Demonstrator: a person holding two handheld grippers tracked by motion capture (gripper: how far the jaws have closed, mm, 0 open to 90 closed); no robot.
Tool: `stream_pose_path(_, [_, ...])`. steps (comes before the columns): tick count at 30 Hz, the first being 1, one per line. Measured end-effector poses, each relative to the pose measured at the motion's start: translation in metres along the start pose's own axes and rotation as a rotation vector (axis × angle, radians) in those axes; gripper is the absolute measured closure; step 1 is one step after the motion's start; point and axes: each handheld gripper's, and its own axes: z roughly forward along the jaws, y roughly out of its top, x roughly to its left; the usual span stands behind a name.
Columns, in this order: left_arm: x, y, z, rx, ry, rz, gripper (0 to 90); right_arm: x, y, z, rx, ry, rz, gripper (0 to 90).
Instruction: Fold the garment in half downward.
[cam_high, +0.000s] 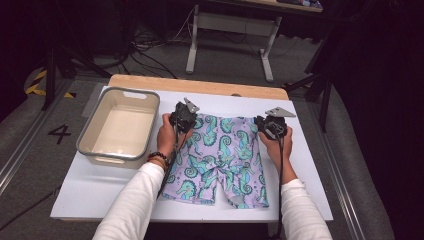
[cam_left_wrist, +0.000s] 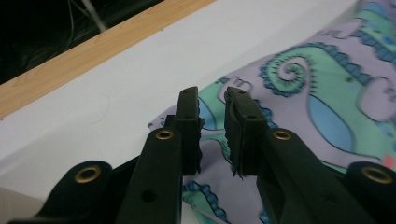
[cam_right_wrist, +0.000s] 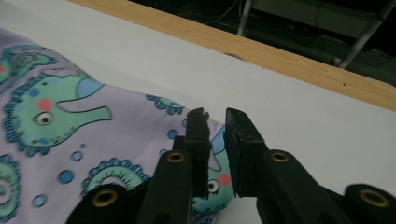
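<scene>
- Shorts (cam_high: 220, 157), lilac with teal seahorses, lie spread flat on the white bench (cam_high: 310, 165), waistband at the far side and both legs pointing back toward the person.
- Left gripper (cam_high: 183, 116) sits at the waistband's left corner. In the left gripper view its fingers (cam_left_wrist: 188, 116) stand slightly parted, the corner of the fabric lying below the gap, and nothing is pinched between the pads.
- Right gripper (cam_high: 271, 125) sits at the waistband's right corner. In the right gripper view its fingers (cam_right_wrist: 198, 128) show a narrow gap too, poised over the cloth's corner edge, released rather than clamped.
- Both pairs of fingers point away from the person, toward the bench's wooden far edge (cam_right_wrist: 299, 65).
- Grey tub (cam_high: 120, 127) stands on the bench just beyond the left hand (cam_high: 166, 135), apart from the shorts.
- White sleeves cover both forearms; beaded bracelets (cam_high: 159, 158) ring the left wrist.
</scene>
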Motion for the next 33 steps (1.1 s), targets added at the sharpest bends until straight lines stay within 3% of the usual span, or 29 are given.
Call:
stream_pose_path(2, [-0.004,-0.005,-0.008,-0.01,-0.039,0.026,75.9,0.003,-0.003,-0.007,-0.013,0.029,-0.006,81.1])
stream_pose_path(6, [-0.014,-0.014,-0.022,-0.019,-0.074,0.083,76.2,0.013,-0.012,-0.023,-0.039,0.1,-0.015,81.6])
stream_pose_path(8, [-0.018,-0.02,-0.029,-0.032,-0.119,0.104,76.2,0.021,-0.017,-0.03,-0.042,0.143,-0.021,81.7])
stream_pose_path(11, [-0.024,-0.029,-0.038,-0.039,-0.151,0.14,76.1,0.034,-0.024,-0.037,-0.03,0.175,-0.075,83.2])
stream_pose_path(17, [-0.031,-0.046,-0.053,-0.03,-0.194,0.189,75.5,0.054,-0.036,-0.049,-0.017,0.247,-0.127,83.9])
stream_pose_path(23, [-0.039,-0.059,-0.07,-0.057,-0.246,0.242,71.4,0.069,-0.047,-0.062,-0.012,0.318,-0.164,81.6])
stream_pose_path(28, [-0.047,-0.073,-0.078,-0.071,-0.267,0.278,66.2,0.08,-0.054,-0.071,-0.005,0.352,-0.186,78.2])
stream_pose_path(31, [-0.051,-0.078,-0.082,-0.079,-0.298,0.297,62.1,0.084,-0.058,-0.074,0.005,0.365,-0.184,75.7])
stream_pose_path(33, [-0.055,-0.08,-0.084,-0.084,-0.327,0.303,58.0,0.088,-0.061,-0.074,0.024,0.367,-0.209,71.2])
